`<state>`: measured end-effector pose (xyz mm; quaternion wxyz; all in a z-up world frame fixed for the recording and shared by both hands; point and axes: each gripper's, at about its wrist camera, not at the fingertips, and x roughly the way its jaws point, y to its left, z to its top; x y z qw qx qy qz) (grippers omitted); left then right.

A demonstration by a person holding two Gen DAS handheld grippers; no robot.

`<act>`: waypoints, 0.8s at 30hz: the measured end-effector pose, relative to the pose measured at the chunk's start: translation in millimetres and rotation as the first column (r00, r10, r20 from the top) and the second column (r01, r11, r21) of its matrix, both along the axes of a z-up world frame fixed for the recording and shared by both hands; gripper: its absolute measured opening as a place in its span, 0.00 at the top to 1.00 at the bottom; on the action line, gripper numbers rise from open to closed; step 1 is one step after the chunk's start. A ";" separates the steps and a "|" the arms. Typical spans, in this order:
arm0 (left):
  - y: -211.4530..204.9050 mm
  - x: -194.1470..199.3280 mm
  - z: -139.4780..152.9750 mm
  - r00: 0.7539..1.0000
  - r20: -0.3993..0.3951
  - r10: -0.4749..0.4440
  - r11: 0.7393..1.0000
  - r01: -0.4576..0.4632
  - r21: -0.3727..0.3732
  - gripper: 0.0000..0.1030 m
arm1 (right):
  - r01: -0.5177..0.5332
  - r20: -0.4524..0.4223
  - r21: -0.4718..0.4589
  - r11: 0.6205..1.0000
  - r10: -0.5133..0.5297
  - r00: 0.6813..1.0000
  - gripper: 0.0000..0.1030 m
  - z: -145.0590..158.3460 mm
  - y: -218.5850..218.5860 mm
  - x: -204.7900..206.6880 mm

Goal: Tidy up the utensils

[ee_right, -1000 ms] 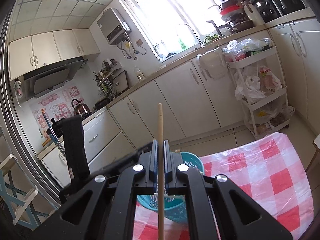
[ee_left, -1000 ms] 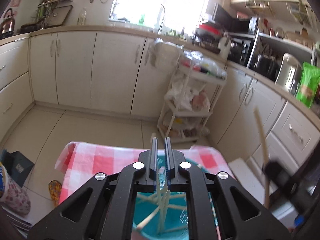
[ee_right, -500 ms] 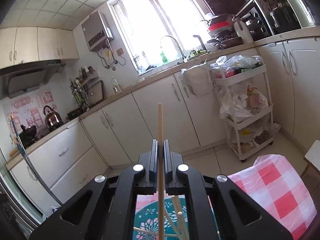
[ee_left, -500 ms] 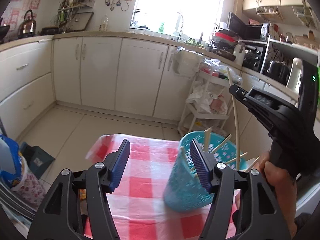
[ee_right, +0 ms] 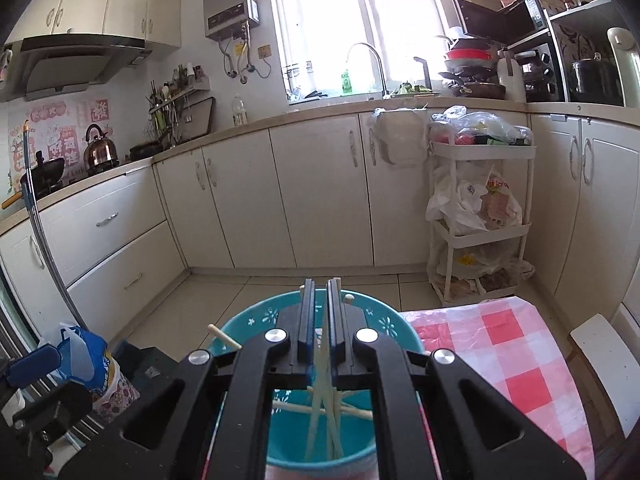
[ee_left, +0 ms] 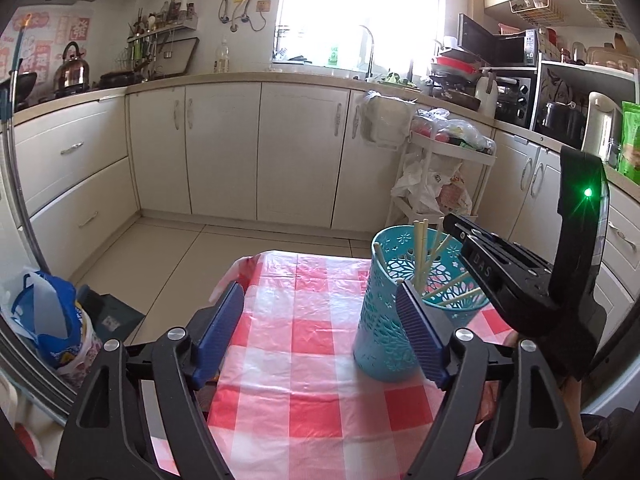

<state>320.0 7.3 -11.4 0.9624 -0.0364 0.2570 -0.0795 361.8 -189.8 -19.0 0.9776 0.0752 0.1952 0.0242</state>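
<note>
A turquoise perforated holder stands on the red-checked tablecloth and holds several pale wooden chopsticks. My left gripper is open and empty, just left of and in front of the holder. My right gripper hangs straight over the holder's mouth. Its jaws stand nearly together with a narrow gap. A chopstick runs down through the gap into the holder; I cannot tell if it is gripped. The right gripper's body shows over the holder in the left wrist view.
White kitchen cabinets ring the room. A white trolley full of bags stands at the right. A blue bag sits on the floor left of the table. A white stool edge lies right of the table.
My left gripper opened and drew back from over the holder to its left side. My right gripper moved over the holder and lowered its chopstick into it.
</note>
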 end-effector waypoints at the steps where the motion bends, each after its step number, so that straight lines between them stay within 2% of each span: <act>1: 1.2 -5.7 3.2 1.000 0.004 -0.003 1.000 0.003 -0.001 0.26 | -0.003 0.006 0.001 1.000 0.003 1.000 0.94 3.6 -1.7 -7.9; 3: 2.8 -17.3 9.6 1.000 0.014 -0.004 1.000 0.004 -0.001 0.23 | -0.009 0.015 0.013 1.000 0.009 1.000 0.91 12.8 -6.8 -25.4; 4: 3.5 -24.4 12.5 1.000 0.017 -0.002 1.000 0.002 -0.002 0.20 | -0.011 0.019 0.025 1.000 0.011 1.000 0.86 17.3 -9.6 -33.7; 8: 3.7 -49.6 22.8 1.000 0.013 0.005 1.000 -0.005 0.013 0.15 | -0.009 0.010 0.084 0.996 0.008 1.000 0.48 34.3 -24.3 -88.0; 10: 3.2 -65.9 27.3 1.000 0.016 0.011 1.000 -0.011 0.025 0.11 | -0.016 0.002 0.098 0.995 0.016 1.000 0.41 39.5 -27.5 -123.3; 11: 2.4 -75.0 29.6 1.000 0.017 0.013 1.000 -0.013 0.027 0.09 | -0.018 -0.009 0.103 0.994 0.019 1.000 0.32 40.9 -28.3 -138.1; 14: 0.6 -104.2 32.7 1.000 0.010 0.018 0.999 -0.018 0.040 0.07 | -0.006 -0.061 0.123 0.992 0.013 0.998 0.16 41.0 -29.3 -184.5; 18: -1.0 -138.7 35.9 0.999 -0.033 0.023 0.998 -0.021 0.054 0.07 | 0.007 -0.125 0.121 0.993 0.008 0.992 0.08 42.2 -27.4 -231.5; 21: -0.2 -164.5 37.6 0.997 -0.059 0.044 0.997 -0.040 0.066 0.07 | 0.006 -0.172 0.111 0.994 0.014 0.985 0.07 46.7 -21.3 -257.9; 24: 2.2 -193.3 43.1 0.997 -0.056 0.054 0.996 -0.050 0.076 0.07 | 0.003 -0.184 0.089 0.996 0.014 0.983 0.07 55.0 -11.6 -284.8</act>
